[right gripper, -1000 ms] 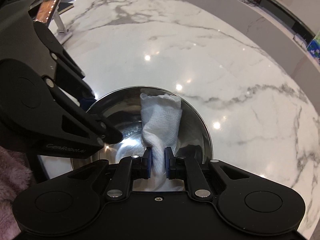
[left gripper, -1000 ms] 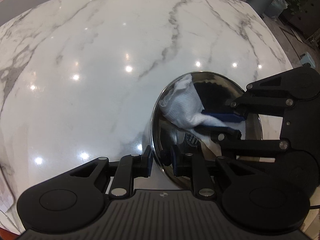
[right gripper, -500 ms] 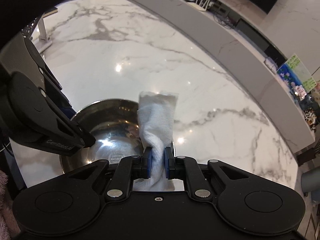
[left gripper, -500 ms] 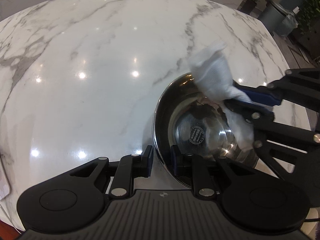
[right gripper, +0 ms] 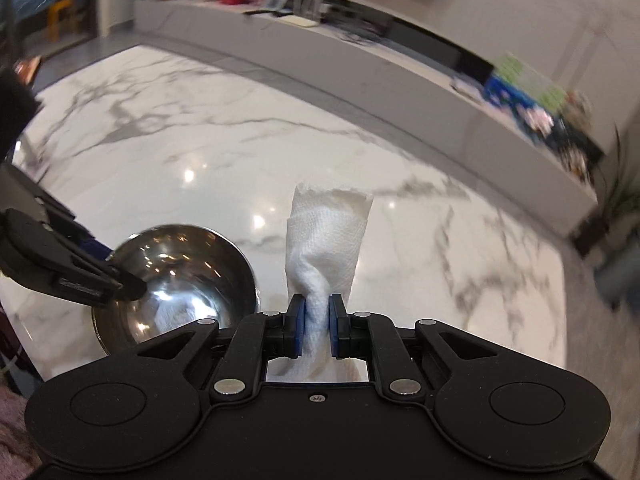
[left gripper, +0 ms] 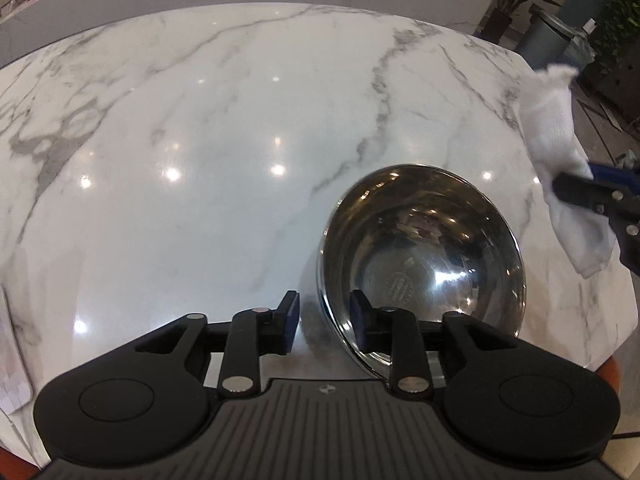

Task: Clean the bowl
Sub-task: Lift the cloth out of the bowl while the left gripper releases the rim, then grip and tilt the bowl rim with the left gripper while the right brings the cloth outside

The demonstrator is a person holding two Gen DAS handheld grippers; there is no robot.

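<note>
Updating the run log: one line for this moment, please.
left gripper: open, straddling bowl rim | right gripper: shut on towel, clear of bowl | table: marble

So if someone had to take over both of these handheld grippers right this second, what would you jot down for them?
Left gripper: open, its fingers straddling the near rim of the steel bowl without pinching it.
Right gripper: shut on the white paper towel, held off to the bowl's right, above the marble table.
Bowl: upright on the table, inside looks shiny, nothing visible in it.
Done: towel is out of the bowl.
Left: probably put the towel down and draw the left gripper back.
</note>
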